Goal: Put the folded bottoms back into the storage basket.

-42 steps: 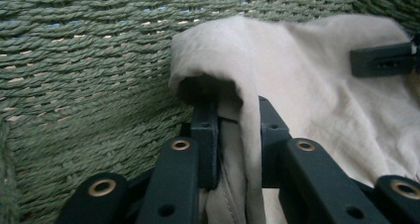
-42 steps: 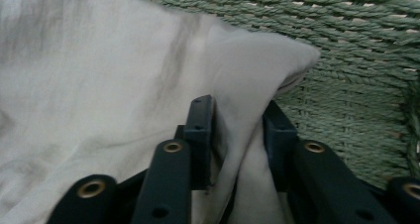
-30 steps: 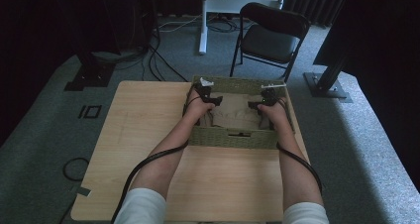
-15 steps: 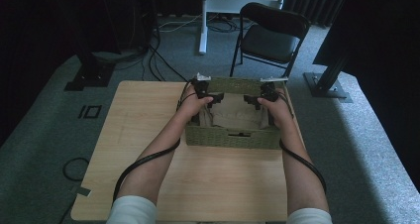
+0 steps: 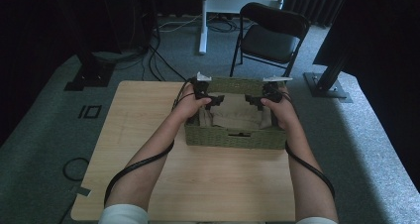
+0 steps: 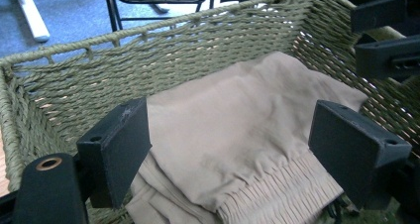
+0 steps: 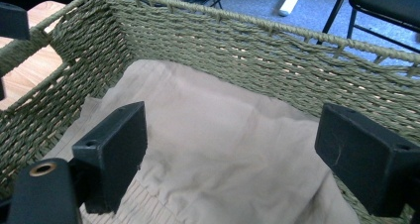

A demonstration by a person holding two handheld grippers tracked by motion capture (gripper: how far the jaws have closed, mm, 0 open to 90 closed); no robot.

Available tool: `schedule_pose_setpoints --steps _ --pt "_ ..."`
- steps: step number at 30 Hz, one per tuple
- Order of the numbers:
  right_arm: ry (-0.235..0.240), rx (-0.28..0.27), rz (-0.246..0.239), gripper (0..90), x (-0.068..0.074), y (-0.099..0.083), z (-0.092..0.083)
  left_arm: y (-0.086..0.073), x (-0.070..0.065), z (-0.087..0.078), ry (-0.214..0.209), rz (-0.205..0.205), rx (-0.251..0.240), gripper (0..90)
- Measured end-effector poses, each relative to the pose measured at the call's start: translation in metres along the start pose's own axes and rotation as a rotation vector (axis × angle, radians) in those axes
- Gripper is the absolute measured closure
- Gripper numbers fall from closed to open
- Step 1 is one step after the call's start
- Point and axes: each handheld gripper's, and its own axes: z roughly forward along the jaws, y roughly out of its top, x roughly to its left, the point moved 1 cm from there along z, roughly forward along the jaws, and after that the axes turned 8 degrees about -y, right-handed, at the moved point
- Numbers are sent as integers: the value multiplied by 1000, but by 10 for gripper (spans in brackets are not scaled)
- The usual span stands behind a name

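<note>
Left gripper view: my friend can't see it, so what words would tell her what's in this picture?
A folded tan cloth with a gathered, stretchy edge lies in a green woven basket. The left tongs hang open above it, holding nothing. Beyond the basket's rim stand a black chair's legs on grey carpet.

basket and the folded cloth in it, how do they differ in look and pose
The basket is coarse olive-green woven rope with upright, see-through walls; the folded cloth is smooth, plain beige and lies flat on the bottom. The basket stands on the table; the cloth rests inside it, with a gathered edge. Both sit below open tongs, untouched.
</note>
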Motion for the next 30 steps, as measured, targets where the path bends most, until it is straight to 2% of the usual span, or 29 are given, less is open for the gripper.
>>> schedule_pose_setpoints --steps 1,3,7,11,16,23,26,30 --pt "0 -2 0 126 0 0 -1 1 -3 -4 -15 4 -3 174" --pt "11 0 -6 126 1 -2 -8 2 -6 -8 -16 0 -20 173" --pt "16 -8 -12 126 1 -2 -15 1 -9 -14 -21 7 -23 173" --pt "45 -12 -27 125 6 -8 -26 -4 -15 -24 -23 3 -39 174" --pt "72 -40 -32 125 10 -13 -39 -11 -26 -35 -44 26 -44 173" --pt "89 -76 -51 125 16 -20 -58 -21 -33 -50 -49 47 -59 173" --pt "97 -88 -70 125 19 -23 -64 -25 -38 -54 -56 68 -58 173" --pt "107 -106 -86 125 24 -30 -73 -31 -46 -58 -87 76 -68 173"
